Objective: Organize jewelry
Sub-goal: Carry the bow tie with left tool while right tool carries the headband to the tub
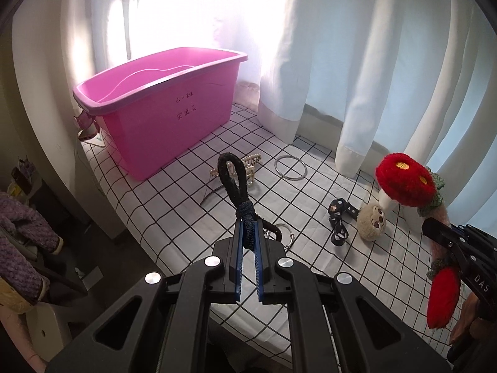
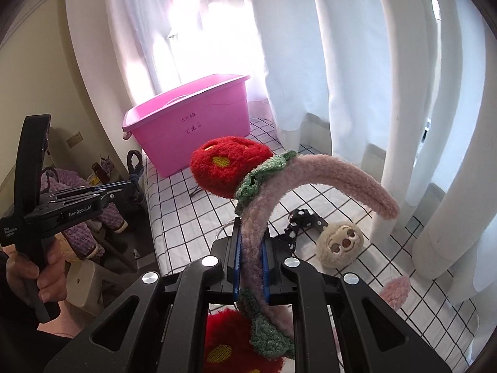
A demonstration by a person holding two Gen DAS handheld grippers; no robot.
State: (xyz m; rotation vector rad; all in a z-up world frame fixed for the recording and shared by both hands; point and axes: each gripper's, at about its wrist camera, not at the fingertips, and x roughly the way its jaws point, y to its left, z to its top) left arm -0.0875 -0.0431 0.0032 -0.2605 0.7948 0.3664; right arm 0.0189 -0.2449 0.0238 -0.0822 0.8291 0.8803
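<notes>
My left gripper (image 1: 248,230) is shut on a black knotted hair tie (image 1: 233,180) and holds it upright above the checked cloth; it also shows in the right wrist view (image 2: 135,171). My right gripper (image 2: 251,242) is shut on a pink fuzzy headband (image 2: 326,168) with red knitted mushrooms (image 2: 228,168), lifted off the cloth; the headband shows at the right of the left wrist view (image 1: 403,180). An open pink bin (image 1: 161,105) stands at the back left, also in the right wrist view (image 2: 192,124).
On the checked cloth (image 1: 310,205) lie a pearl hair clip (image 1: 251,168), a silver bangle (image 1: 290,168), a black dotted bow (image 1: 338,220), a beige plush face (image 1: 371,222) and a small metal ring (image 1: 287,236). White curtains (image 1: 357,62) hang behind. The cloth's edge drops off at left.
</notes>
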